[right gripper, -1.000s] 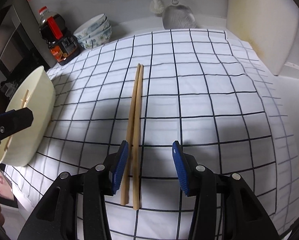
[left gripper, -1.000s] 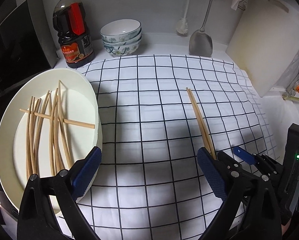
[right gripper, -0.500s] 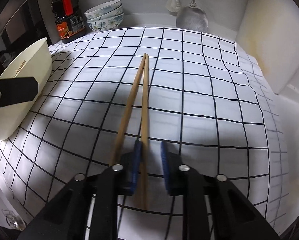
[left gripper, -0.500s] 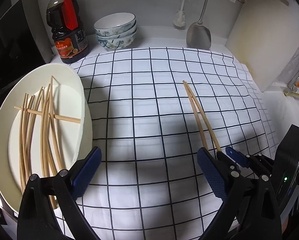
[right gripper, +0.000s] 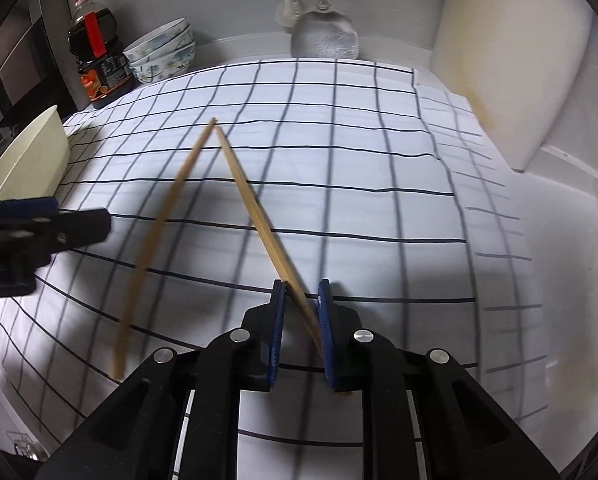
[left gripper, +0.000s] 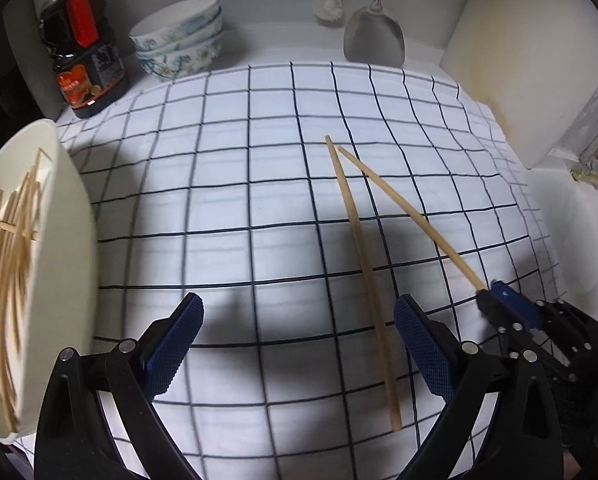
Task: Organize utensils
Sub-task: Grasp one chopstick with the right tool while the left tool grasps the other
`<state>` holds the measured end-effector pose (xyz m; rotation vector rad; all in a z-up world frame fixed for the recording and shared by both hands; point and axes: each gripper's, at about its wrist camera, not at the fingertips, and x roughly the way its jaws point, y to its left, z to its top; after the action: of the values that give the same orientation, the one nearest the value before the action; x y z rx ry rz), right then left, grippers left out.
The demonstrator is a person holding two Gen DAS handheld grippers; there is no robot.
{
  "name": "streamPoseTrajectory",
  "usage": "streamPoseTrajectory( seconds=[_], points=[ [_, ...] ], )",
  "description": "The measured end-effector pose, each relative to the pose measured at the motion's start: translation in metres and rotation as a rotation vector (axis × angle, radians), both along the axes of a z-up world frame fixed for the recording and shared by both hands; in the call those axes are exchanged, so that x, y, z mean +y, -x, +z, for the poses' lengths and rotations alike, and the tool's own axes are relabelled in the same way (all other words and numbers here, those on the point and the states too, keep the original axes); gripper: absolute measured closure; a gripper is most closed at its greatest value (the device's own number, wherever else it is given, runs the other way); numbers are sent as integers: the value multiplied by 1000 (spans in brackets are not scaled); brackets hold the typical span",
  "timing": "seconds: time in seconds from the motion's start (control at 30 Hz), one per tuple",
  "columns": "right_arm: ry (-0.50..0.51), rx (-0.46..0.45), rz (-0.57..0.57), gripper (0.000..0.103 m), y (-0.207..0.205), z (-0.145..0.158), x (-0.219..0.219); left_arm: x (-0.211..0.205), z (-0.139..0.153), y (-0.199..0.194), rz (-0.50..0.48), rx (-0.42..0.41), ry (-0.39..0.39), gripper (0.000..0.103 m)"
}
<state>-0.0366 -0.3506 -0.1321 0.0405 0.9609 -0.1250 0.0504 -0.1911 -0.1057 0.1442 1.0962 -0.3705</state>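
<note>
Now | right gripper [right gripper: 301, 312]: clamped on one chopstick [right gripper: 259, 216] | left gripper [left gripper: 297, 344]: wide, empty

The right gripper [right gripper: 301, 322] points steeply downward, its blue-padded jaws nearly closed and clamped on something thin; the left gripper [left gripper: 297, 346] also angles down, jaws spread wide with nothing between the pads; a hand edge shows at far left.

both wrist views angled down, close, sharing checked cloth [left gripper: 259, 200].
</note>
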Motion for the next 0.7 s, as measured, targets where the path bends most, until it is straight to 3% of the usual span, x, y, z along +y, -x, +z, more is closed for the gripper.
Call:
streamPoseTrajectory(
  seconds=[0.1, 0.2, 0.57, 0.67, 0.7],
  points=[
    [-27, -12, 30, 86, 0, 2, -8, -10, -11, -3, -3, 1, -12, 9],
    [-27, -31, 70, 80, -6, 6, -8, -17, -19, -3, -7, -11, -32, 9],
    [26, -23, 179, 80, -41, -1, -1, -25, -29, -6, -16, -56, -53, 12],
    [34, -24, 187, 82, -47, -1, 0, -29, -26, -3, -46, -75, -47, 29],
    [36, -26, 183, 90, -48, -1, 1, -32, -24, -2, -64, -81, -45, 38]
  ],
)
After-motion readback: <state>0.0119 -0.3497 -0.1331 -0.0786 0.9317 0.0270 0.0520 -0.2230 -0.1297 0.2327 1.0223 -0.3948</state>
